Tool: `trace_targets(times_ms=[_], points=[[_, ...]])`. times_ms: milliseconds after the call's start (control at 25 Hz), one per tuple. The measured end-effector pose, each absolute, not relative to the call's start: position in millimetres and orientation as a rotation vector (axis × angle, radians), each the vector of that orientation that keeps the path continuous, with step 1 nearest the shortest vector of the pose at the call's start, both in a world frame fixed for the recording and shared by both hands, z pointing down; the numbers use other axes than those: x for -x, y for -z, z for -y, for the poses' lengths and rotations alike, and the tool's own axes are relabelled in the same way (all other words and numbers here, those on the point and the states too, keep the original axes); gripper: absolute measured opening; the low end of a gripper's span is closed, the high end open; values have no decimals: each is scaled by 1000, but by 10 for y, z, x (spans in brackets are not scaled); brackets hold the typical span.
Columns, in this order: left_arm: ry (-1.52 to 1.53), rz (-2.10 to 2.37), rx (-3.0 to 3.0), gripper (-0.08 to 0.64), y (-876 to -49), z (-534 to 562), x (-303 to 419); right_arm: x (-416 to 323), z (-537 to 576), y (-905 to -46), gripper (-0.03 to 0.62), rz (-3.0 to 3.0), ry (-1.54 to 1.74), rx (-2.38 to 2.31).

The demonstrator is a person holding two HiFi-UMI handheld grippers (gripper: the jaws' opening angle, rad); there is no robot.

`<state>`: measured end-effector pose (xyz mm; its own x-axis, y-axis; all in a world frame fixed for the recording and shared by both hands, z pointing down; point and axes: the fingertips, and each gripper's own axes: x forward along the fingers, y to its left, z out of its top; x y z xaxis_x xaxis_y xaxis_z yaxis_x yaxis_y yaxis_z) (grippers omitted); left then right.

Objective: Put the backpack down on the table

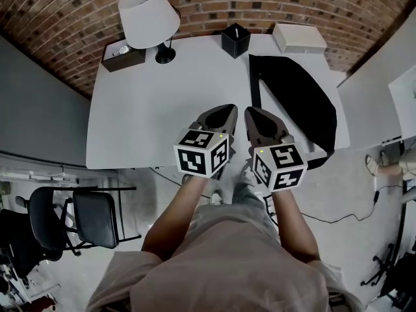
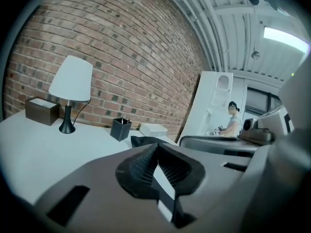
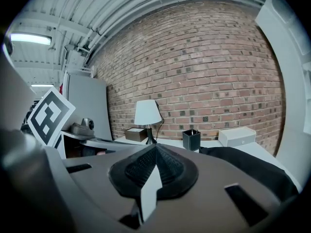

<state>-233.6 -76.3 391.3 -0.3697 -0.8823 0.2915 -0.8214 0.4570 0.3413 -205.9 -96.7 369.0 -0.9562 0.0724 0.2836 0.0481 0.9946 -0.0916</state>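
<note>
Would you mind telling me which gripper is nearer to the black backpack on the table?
Right. The right gripper is just left of the backpack, at its near corner; the left gripper is further left, on the right gripper's other side.

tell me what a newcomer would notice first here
The black backpack lying on the right side of the white table draws the eye first. Next come the left gripper and right gripper, side by side over the near edge, both shut and empty. A white lamp stands at the far left corner.
</note>
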Motion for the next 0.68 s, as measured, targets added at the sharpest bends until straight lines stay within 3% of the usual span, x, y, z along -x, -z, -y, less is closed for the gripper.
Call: trace_targets(times_ms=[680], points=[[157,2287,-1446,9,-3943,648,2122,1845,874,-3748,2,2832,-104,59]])
